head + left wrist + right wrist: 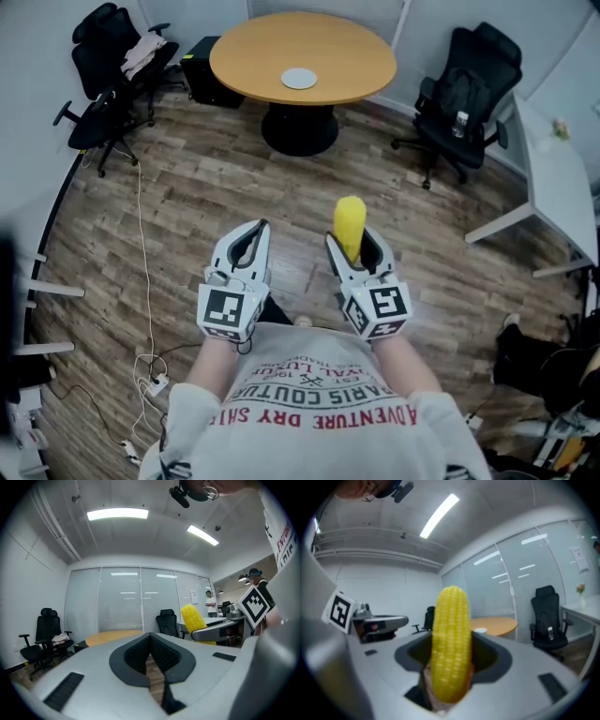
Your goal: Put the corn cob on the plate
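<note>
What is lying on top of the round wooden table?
Only a pale plate lies on the round table, near its middle. Its top covers the floor beneath it; just a dark pedestal base shows.

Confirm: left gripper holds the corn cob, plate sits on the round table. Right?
Not quite. The right gripper holds the corn cob, as the right gripper view shows. The left gripper has its jaws together with nothing between them. The plate does sit on the round table.
</note>
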The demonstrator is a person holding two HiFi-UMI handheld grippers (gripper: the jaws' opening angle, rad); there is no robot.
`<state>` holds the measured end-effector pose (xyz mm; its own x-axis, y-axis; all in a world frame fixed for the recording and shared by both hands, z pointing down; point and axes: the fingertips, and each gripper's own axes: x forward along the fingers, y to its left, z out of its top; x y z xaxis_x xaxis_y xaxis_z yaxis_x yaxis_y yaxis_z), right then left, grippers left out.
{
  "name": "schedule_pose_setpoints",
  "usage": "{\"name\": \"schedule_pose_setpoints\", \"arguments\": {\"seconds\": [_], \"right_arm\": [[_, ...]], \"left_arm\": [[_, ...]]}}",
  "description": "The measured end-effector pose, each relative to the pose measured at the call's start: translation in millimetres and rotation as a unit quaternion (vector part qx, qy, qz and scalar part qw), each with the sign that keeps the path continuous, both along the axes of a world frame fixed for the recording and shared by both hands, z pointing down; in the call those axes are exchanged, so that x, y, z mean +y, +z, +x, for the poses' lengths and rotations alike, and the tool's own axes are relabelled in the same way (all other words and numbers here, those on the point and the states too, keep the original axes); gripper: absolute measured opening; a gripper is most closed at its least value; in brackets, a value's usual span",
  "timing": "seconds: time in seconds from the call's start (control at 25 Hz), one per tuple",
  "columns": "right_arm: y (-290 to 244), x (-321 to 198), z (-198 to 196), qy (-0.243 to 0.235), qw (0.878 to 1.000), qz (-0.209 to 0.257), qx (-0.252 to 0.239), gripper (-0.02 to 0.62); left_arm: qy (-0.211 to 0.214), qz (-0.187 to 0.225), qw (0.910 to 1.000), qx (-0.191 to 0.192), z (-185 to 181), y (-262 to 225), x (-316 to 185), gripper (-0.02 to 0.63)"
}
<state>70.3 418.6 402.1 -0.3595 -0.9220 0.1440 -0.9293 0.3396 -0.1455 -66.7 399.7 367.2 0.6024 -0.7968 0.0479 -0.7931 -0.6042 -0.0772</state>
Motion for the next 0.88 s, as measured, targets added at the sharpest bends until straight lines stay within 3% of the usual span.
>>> {"name": "schedule_pose_setpoints", "arguments": {"seconds": [0.36, 0.88], "right_arm": [[6, -51, -17, 0.005, 1.000, -0.010, 0.006, 0.264], [-9, -189, -67, 0.043, 0.999, -0.008, 0.012, 0.264]], "left_arm": [[0.010, -0.013, 0.9998, -0.006, -24, 10, -56, 0.032], [0.045, -0.030, 0.9985, 0.005, -74, 2, -202, 0.032]]}}
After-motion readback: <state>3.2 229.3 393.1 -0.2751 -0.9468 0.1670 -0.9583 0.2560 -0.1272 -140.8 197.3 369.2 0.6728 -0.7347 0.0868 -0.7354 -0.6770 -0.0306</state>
